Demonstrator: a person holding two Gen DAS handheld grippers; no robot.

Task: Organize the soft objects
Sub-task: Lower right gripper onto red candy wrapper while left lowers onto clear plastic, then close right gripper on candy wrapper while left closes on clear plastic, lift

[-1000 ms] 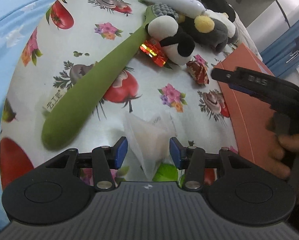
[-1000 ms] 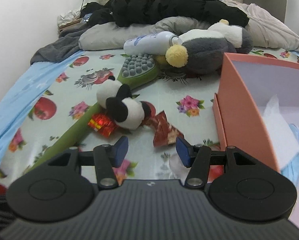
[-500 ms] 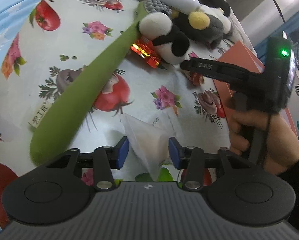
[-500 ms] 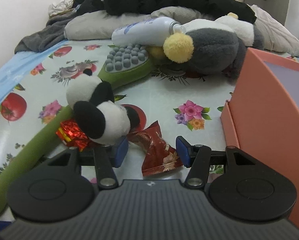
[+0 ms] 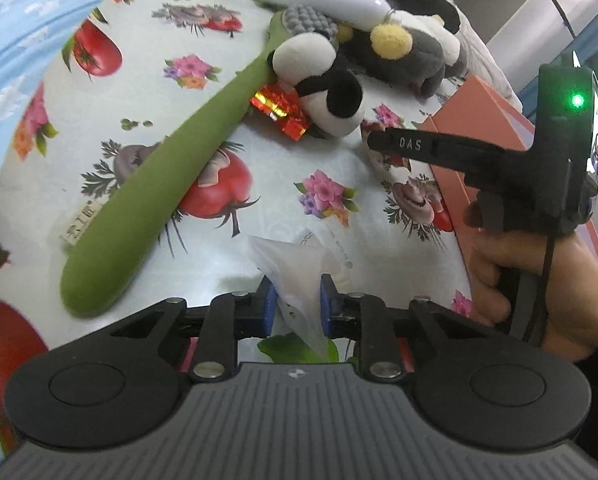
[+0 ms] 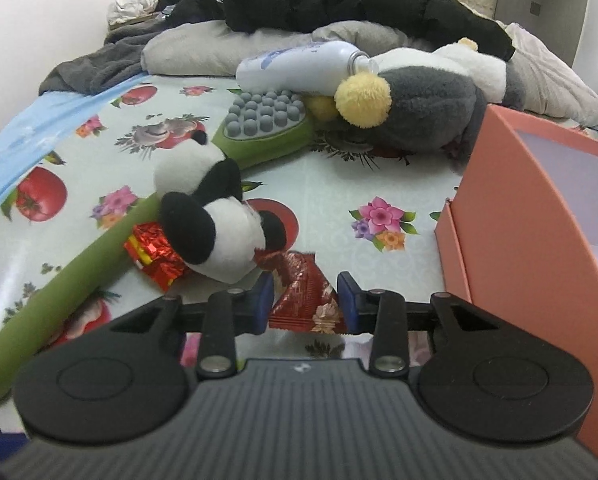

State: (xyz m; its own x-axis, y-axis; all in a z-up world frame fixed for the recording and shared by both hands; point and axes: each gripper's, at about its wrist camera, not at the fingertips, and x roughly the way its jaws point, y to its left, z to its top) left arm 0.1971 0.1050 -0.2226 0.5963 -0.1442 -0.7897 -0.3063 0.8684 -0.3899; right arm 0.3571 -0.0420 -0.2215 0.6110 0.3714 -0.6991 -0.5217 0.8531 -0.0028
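Fingers [image 5: 270,307] of the left gripper [image 5: 295,305] are pinched on a translucent white plastic packet [image 5: 297,276], low over the bed's printed sheet [image 5: 159,56]. The right gripper [image 6: 306,298] reaches forward level, its blue pads set apart on either side of a red snack packet [image 6: 305,294], not visibly squeezing it. The plush panda [image 6: 215,220] lies just left of that packet, touching it. To the packet's right stands the orange box [image 6: 527,216]; its contents are out of sight. The person's right hand [image 5: 539,276] grips the handle beside the box.
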